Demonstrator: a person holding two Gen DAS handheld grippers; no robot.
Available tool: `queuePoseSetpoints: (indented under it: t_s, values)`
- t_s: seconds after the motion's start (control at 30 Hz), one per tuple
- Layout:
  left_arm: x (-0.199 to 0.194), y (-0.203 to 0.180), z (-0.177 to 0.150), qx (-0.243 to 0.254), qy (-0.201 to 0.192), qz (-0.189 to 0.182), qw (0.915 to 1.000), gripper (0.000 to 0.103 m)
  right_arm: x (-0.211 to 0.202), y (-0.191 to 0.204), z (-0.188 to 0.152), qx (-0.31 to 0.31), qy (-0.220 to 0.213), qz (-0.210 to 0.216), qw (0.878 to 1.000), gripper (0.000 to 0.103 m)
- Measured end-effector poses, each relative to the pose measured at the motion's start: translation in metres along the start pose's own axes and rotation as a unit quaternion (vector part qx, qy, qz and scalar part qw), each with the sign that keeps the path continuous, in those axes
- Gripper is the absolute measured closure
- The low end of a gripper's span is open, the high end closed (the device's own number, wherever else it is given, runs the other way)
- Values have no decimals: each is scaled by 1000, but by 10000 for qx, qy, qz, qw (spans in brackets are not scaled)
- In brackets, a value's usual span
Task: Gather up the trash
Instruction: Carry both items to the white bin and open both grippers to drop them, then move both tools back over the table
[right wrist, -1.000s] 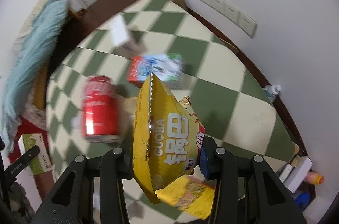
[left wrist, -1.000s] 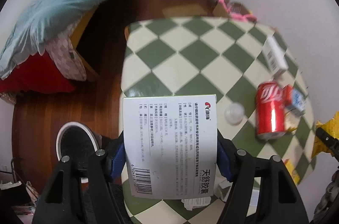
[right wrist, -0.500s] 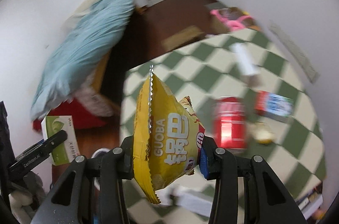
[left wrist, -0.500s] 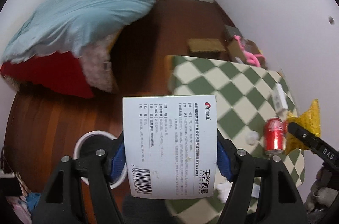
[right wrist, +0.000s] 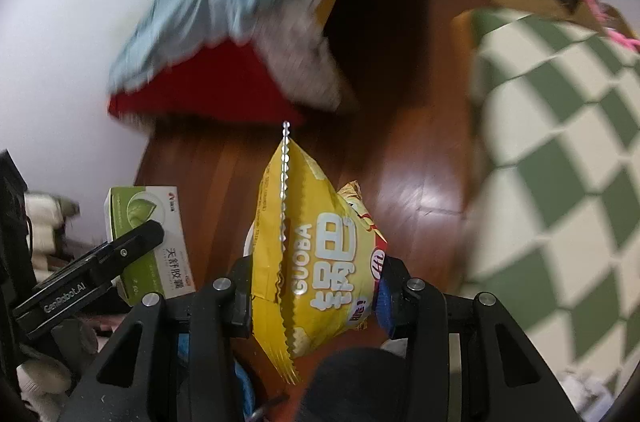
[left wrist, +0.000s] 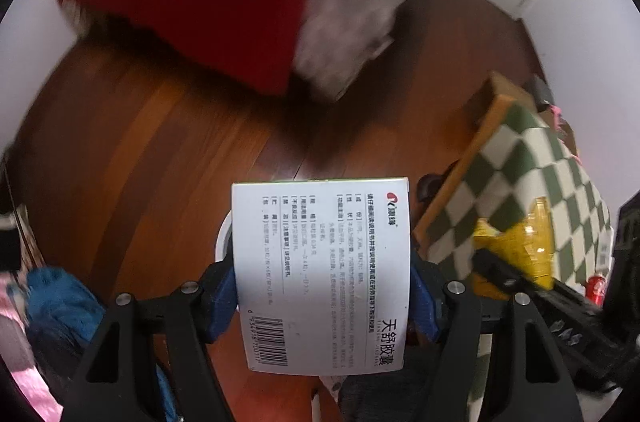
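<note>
Filling left claw [left wrist: 322,286]: medicine box [left wrist: 320,262]

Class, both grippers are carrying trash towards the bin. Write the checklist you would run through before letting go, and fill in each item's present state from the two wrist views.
1. Left gripper clamps the medicine box on both sides: ok.
2. Right gripper clamps the yellow snack bag: ok.
3. White bin located: only a rim sliver shows behind the box: ok.
4. Box is over the bin opening: cannot tell.
5. Snack bag is over the opening; a white edge peeks out behind it: cannot tell.
6. Views sharp enough to judge the drop: not ok, the background is blurred.
</note>
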State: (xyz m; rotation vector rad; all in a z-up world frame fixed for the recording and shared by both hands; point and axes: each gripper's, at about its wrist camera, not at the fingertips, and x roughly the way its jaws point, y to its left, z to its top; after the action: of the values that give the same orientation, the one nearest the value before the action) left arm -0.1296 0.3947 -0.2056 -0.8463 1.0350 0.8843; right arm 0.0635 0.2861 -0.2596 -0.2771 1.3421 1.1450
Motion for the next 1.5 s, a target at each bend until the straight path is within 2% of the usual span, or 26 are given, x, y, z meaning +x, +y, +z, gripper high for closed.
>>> queuePoseSetpoints:
  t_s: [0.07, 0.2, 0.27, 0.3, 0.37, 0.4, 0.43, 0.5, 0.53, 0.57, 0.6, 0.73, 0.93, 1.3, 1.5]
  values:
    - [23, 19, 1, -147, 195, 51, 9997, 35, 50, 21, 0, -117, 399, -70, 9991, 58]
    - [63, 43, 1, -333, 674, 30, 9972, 31, 118, 33, -2, -246, 941, -218, 9950, 58]
    - [78, 50, -1, -394, 806, 231, 9957, 29, 149, 38, -8, -347, 1190, -400, 9915, 58]
    - [83, 53, -1, -415, 862, 328, 9949, 26, 161, 37, -10, -367, 1293, -444, 9899, 58]
    - [89, 61, -5, -496, 935, 489, 9932, 7, 185, 37, -13, -432, 1533, -564, 9856, 57]
    - [88, 64, -7, -523, 919, 562, 9928, 0, 195, 36, -15, -465, 1664, -635, 9829, 54]
    - [87, 68, -11, -538, 883, 720, 9920, 0, 207, 34, -15, -484, 1799, -713, 9799, 51]
    - [85, 75, -16, -570, 851, 890, 9908, 0, 221, 30, -16, -508, 1929, -826, 9764, 28]
    - [85, 79, -18, -586, 819, 1013, 9898, 0, 225, 28, -13, -555, 1921, -886, 9758, 20]
    - [83, 81, -21, -575, 776, 1101, 9892, 0, 225, 28, -13, -600, 1908, -942, 9753, 6]
    - [80, 83, -25, -574, 715, 1205, 9885, 0, 224, 28, -16, -657, 1882, -1034, 9745, 2]
    - [77, 91, -29, -613, 667, 1259, 9879, 0, 214, 35, -20, -934, 1774, -1483, 9684, 1]
    - [68, 87, -36, -585, 528, 1312, 9882, 0, 188, 39, -22, -1058, 1496, -1711, 9681, 1]
    - [15, 72, -55, -509, 48, 1391, 9890, 0, 123, 52, -33, -1136, 1134, -1531, 9751, 1]
    - [-29, 62, -70, -549, -294, 1411, 9880, 0, 63, 62, -40, -1192, 715, -1260, 9822, 1]
